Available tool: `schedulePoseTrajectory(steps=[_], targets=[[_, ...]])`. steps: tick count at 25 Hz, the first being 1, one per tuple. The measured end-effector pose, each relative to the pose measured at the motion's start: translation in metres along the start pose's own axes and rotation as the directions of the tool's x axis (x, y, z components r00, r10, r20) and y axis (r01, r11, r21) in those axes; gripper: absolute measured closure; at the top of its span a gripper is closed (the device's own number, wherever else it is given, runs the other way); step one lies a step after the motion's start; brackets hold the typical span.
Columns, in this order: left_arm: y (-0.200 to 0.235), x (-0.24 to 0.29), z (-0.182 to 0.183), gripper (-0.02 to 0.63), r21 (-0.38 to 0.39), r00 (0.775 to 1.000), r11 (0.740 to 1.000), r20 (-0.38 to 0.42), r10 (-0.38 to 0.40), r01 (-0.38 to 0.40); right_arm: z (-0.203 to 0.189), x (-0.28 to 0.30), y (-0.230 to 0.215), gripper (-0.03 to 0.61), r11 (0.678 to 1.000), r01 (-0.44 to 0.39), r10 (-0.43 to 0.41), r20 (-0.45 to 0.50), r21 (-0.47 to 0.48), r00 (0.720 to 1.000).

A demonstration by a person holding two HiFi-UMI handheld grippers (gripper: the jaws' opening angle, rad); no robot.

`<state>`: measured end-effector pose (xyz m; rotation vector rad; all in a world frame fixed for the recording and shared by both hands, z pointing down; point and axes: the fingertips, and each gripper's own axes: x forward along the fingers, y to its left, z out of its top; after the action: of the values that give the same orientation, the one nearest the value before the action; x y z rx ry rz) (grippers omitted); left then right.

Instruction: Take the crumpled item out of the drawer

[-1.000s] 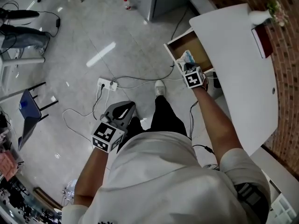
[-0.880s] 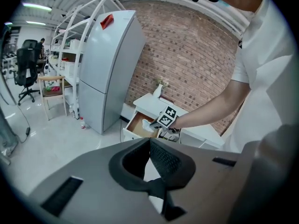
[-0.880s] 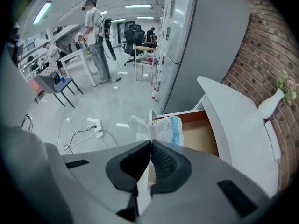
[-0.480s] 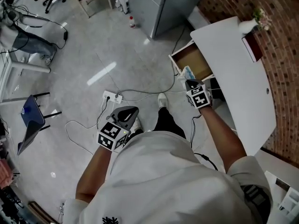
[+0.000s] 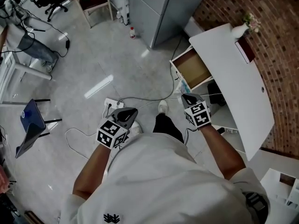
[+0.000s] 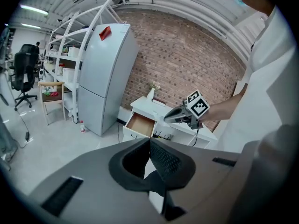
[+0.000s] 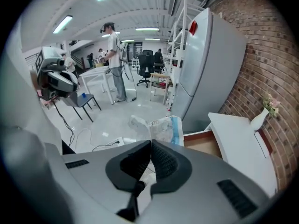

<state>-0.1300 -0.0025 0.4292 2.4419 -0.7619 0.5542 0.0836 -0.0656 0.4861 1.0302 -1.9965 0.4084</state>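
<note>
The crumpled item (image 7: 158, 127), a white and blue plastic wrapper, sticks out past the tips of my right gripper (image 7: 151, 143), which is shut on it. In the head view the right gripper (image 5: 186, 96) holds the wrapper (image 5: 184, 86) in the air just in front of the open wooden drawer (image 5: 193, 68) of the white desk (image 5: 233, 73). The drawer (image 7: 208, 146) looks empty inside. My left gripper (image 5: 130, 111) hangs over the floor near my left leg, shut with nothing in it (image 6: 150, 141).
A grey fridge (image 5: 156, 6) stands beside the desk. A white vase (image 5: 239, 30) and a dark red book (image 5: 245, 49) lie on the desk top. A power strip (image 5: 112, 104) and cables lie on the floor. A blue chair (image 5: 30, 118) is at the left.
My right gripper has drawn back out of the drawer toward my body, with the crumpled wrapper in it. The left gripper has stayed near my left leg.
</note>
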Motion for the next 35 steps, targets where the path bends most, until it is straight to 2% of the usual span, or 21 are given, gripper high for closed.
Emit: schedulePoseTrajectory(steps=[4, 10, 23, 35], targets=[[-0.008, -0.018, -0.006, 0.589, 0.017, 1.0, 1.0, 0.001, -0.011, 0.011, 0.005, -0.024, 0.046, 0.549, 0.999, -0.032, 0.032, 0.028, -0.011, 0.999], [-0.019, -0.034, -0.012, 0.589, 0.022, 0.999, 0.999, 0.0, -0.035, 0.035, 0.012, -0.051, 0.087, 0.549, 0.999, -0.049, 0.05, 0.055, -0.021, 0.997], [-0.028, -0.054, -0.029, 0.589, 0.016, 0.999, 0.999, 0.012, -0.03, 0.03, 0.013, -0.07, 0.125, 0.549, 0.997, -0.072, 0.075, 0.084, -0.041, 0.994], [-0.031, -0.064, -0.045, 0.589, 0.005, 1.0, 1.0, 0.001, -0.01, 0.01, 0.013, -0.074, 0.141, 0.549, 0.995, -0.085, 0.09, 0.097, -0.055, 0.991]])
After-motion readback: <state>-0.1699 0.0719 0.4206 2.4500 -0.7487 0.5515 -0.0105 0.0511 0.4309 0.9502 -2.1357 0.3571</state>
